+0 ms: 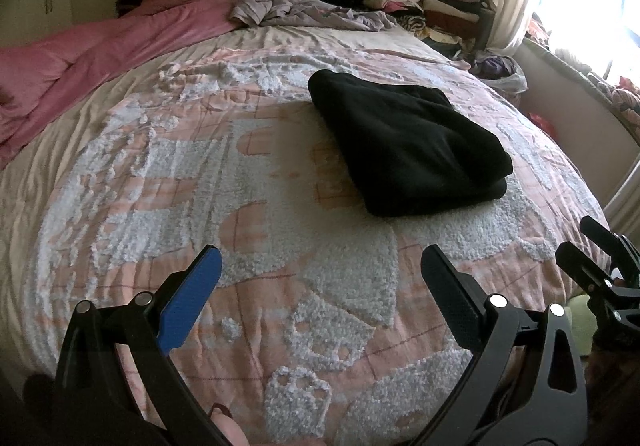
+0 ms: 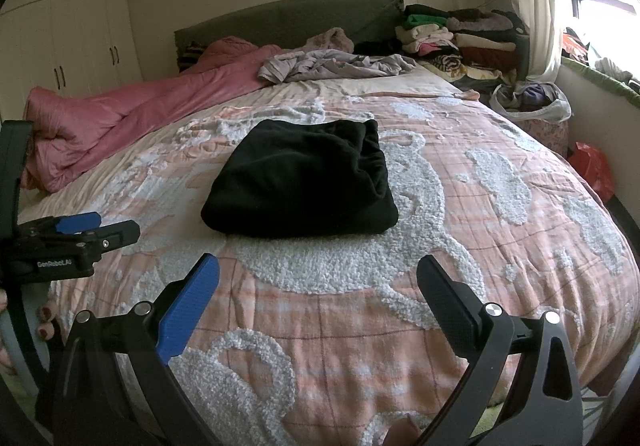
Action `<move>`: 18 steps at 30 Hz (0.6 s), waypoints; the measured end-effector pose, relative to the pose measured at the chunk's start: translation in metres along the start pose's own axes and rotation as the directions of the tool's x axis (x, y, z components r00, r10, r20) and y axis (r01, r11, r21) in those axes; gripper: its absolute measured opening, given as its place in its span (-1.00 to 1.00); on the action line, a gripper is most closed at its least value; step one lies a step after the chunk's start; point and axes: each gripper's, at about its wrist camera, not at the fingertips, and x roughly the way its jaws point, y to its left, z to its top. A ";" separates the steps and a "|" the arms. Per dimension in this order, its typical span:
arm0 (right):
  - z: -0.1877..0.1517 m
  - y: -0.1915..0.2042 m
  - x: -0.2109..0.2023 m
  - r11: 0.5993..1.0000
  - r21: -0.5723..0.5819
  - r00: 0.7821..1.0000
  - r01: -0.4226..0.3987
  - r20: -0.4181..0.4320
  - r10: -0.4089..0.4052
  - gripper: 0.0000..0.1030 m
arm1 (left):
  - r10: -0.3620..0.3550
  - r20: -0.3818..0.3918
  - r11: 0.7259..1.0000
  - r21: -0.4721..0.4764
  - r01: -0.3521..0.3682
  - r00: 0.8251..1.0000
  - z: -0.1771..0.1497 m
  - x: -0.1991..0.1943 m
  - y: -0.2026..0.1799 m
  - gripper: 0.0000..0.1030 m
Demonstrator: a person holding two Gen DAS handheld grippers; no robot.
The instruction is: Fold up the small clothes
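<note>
A folded black garment (image 1: 408, 144) lies on a pink-and-white tufted bedspread (image 1: 240, 206), toward the middle of the bed and well clear of both grippers. In the right wrist view the same black bundle (image 2: 304, 182) sits squarely ahead, its folded edges stacked, with the bedspread (image 2: 460, 246) spread flat around it.

The left gripper (image 1: 320, 282) hovers over the near end of the bed, its jaws spread wide and holding nothing, one blue pad and one black. The right gripper (image 2: 318, 286) is likewise held above the near edge with jaws wide apart and empty. Each gripper shows at the margin of the other's view: the right one at the far right edge, the left gripper (image 2: 96, 228) at the left edge.

A rumpled pink quilt (image 2: 132, 118) runs along the far left side of the bed. Loose lilac clothes (image 2: 332, 66) lie near the dark headboard (image 2: 288, 20), beside a stack of folded clothing (image 2: 460, 36) by the curtained window.
</note>
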 end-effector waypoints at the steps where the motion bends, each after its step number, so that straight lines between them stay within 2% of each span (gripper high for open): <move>1: 0.000 0.000 0.000 1.000 0.001 1.000 0.001 -0.001 -0.001 0.91 | 0.000 0.000 1.000 0.001 0.000 1.000 0.000 0.000 0.000 0.81; 18: 0.000 -0.002 -0.003 1.000 0.001 1.000 0.004 0.000 -0.004 0.91 | 0.035 -0.004 0.999 0.007 -0.035 0.999 -0.001 -0.005 0.002 0.81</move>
